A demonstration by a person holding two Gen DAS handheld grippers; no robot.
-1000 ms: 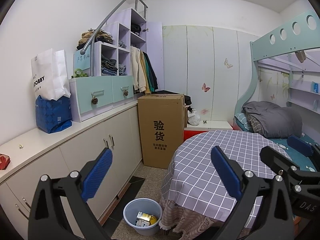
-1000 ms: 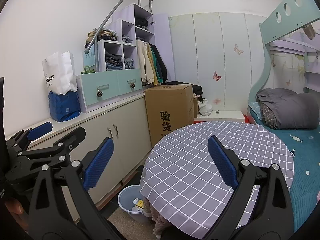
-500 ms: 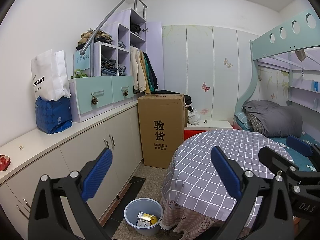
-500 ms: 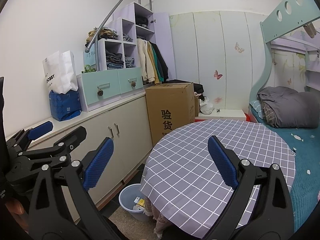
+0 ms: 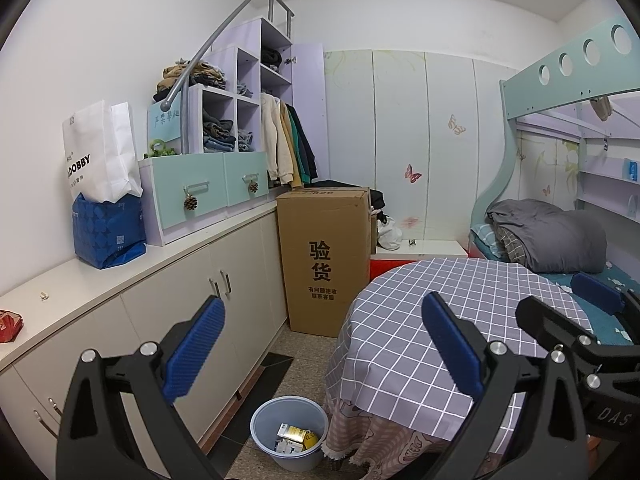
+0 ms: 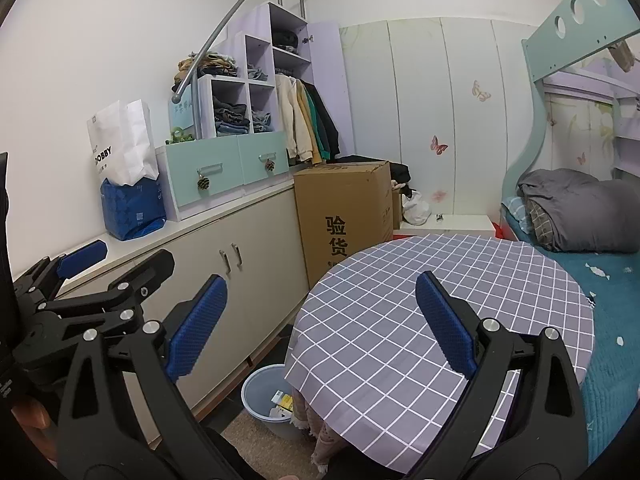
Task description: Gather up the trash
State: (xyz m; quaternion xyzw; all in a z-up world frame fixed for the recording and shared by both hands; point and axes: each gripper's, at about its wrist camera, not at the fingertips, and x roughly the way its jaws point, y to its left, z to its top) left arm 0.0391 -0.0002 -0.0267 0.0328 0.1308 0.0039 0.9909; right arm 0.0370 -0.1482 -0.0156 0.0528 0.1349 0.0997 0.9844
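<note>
A light blue trash bin (image 5: 289,432) stands on the floor between the cabinets and the round table, with packaging scraps (image 5: 295,437) inside. It also shows in the right wrist view (image 6: 266,400), partly hidden by the tablecloth. A red wrapper (image 5: 9,325) lies on the countertop at the far left, and a small white scrap (image 5: 43,296) lies further along. My left gripper (image 5: 322,344) is open and empty, held high above the bin. My right gripper (image 6: 320,326) is open and empty over the table's left edge. Each gripper shows at the edge of the other's view.
A round table with a grey checked cloth (image 5: 460,320) fills the right. Beige cabinets with a white countertop (image 5: 132,268) run along the left. A tall cardboard box (image 5: 324,260) stands behind. A bed with a grey duvet (image 5: 548,240) is at the right. Bags (image 5: 104,200) sit on the counter.
Both grippers have drifted very slightly; the view has barely shifted. Both stay open and empty.
</note>
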